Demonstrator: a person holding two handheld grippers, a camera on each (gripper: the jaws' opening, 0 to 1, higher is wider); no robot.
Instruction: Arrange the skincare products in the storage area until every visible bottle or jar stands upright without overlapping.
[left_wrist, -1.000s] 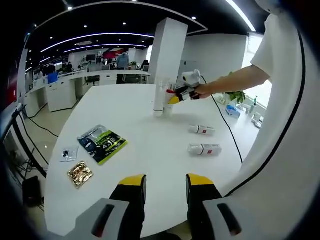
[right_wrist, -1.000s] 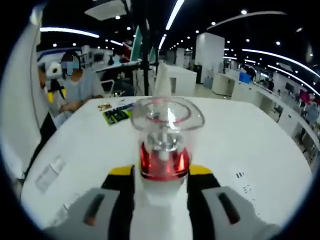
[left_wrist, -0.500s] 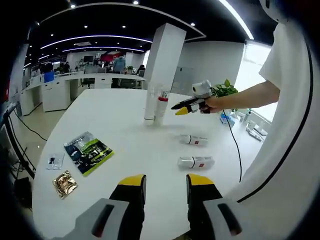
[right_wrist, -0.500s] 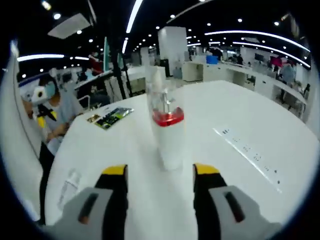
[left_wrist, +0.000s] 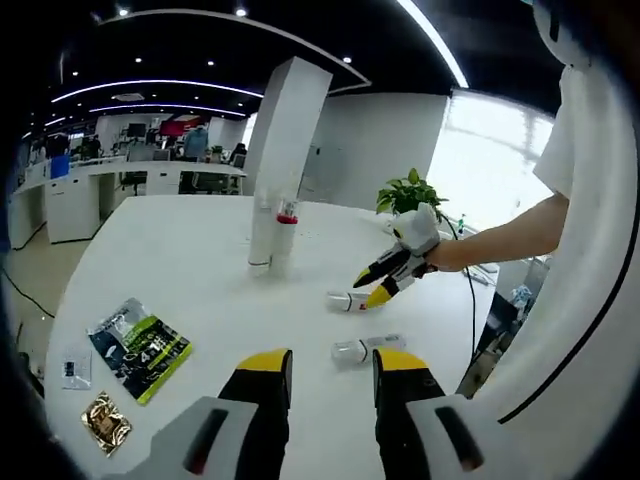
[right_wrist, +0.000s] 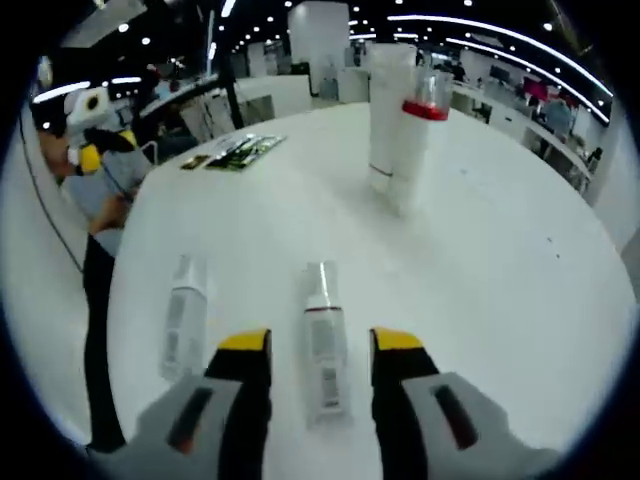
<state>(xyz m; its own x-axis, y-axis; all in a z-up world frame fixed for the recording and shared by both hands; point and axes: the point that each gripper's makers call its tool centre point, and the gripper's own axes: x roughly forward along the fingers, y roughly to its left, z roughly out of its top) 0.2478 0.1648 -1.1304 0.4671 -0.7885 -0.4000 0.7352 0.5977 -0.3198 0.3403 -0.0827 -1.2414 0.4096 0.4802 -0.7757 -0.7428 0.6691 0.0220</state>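
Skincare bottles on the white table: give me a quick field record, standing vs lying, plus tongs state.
standing: two bottles upright, side by side; red-collared one has a clear cap
lying: bottle between the right tongs' open jaws, not gripped; second bottle beside it, apart
right tongs: open, low over the table
left tongs: open, nothing held
other items: green packet, gold sachet
remaining: two bottles to stand up

Print too small to read on the green packet (left_wrist: 140, 348), the gold sachet (left_wrist: 105, 423) beside it, and the lying tube (right_wrist: 323, 350).
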